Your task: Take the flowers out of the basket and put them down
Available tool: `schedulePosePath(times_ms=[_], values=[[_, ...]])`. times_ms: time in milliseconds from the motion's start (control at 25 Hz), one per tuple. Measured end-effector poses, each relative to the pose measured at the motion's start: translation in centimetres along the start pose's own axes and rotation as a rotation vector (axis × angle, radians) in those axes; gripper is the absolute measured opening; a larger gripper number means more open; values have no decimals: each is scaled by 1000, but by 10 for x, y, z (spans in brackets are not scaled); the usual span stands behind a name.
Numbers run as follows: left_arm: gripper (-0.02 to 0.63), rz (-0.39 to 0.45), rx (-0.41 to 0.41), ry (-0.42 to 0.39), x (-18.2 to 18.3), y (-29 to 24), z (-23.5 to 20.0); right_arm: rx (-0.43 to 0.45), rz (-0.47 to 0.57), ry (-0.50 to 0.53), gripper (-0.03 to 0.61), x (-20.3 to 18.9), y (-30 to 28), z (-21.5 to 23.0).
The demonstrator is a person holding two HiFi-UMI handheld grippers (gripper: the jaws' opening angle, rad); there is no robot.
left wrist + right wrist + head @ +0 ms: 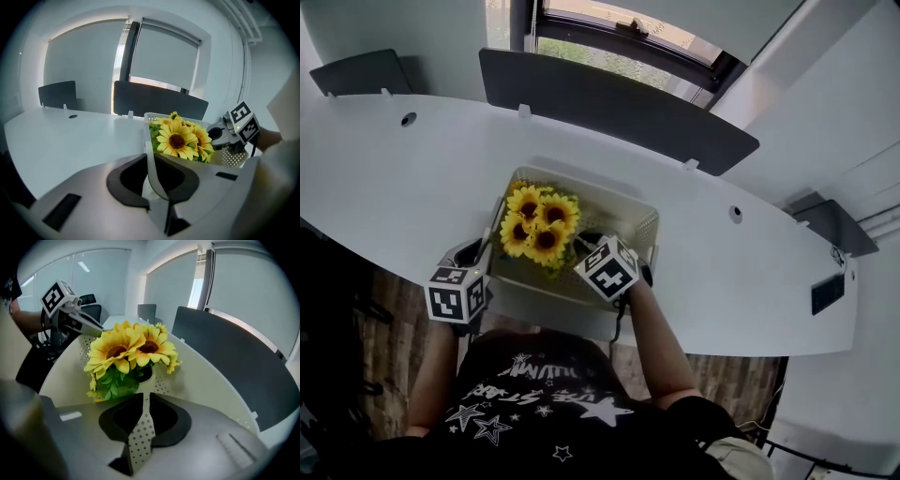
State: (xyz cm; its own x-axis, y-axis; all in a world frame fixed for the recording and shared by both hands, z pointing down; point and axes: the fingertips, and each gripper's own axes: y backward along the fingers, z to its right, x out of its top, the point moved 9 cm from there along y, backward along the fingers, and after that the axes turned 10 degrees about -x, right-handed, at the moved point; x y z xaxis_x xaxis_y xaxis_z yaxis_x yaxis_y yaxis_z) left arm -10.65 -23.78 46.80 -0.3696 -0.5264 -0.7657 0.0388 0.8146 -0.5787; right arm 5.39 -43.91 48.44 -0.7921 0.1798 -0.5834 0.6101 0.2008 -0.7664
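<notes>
Head view: yellow sunflowers (539,225) stand inside a rectangular white perforated basket (630,202) on the curved white bench (412,178).
Left gripper view: left tongs (154,182) pinch the basket's rim.
Right gripper view: right tongs (140,426) pinch its perforated wall.

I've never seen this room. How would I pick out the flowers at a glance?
Find the long white table; at its near edge stands a pale perforated basket. In the basket's left half sits a bunch of sunflowers, with yellow petals round dark centres. They are the only bright colour on the table.
</notes>
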Motion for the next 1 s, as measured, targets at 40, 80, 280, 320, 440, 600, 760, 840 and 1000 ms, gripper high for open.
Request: schedulePosePath(times_ms=[40,80,280,320,440,600,760,840,1000], values=[[51,2,3,2,0,0,0,23,-9,14,54,-3,-4,-2],[51,3,6,3,-1,0,0,47,-18,29,84,-5,-8,-5],[51,12,15,22,-1,1,0,149,-48,94,209,-13,-26,-19],[51,14,14,30,-1,1,0,156,-45,102,260,-14,-29,-21],[51,14,13,39,-1,1,0,150,-30,108,329,-17,-41,-26],[52,2,17,32,-1,0,1,148,54,76,433,-17,-52,-29],[51,3,21,27,-1,-1,1,146,105,74,488,-16,-60,-31],[51,3,20,28,-1,-1,1,139,119,49,511,-14,-66,-28],[51,1,19,28,-2,0,1,182,179,45,528,-10,-72,-31]])
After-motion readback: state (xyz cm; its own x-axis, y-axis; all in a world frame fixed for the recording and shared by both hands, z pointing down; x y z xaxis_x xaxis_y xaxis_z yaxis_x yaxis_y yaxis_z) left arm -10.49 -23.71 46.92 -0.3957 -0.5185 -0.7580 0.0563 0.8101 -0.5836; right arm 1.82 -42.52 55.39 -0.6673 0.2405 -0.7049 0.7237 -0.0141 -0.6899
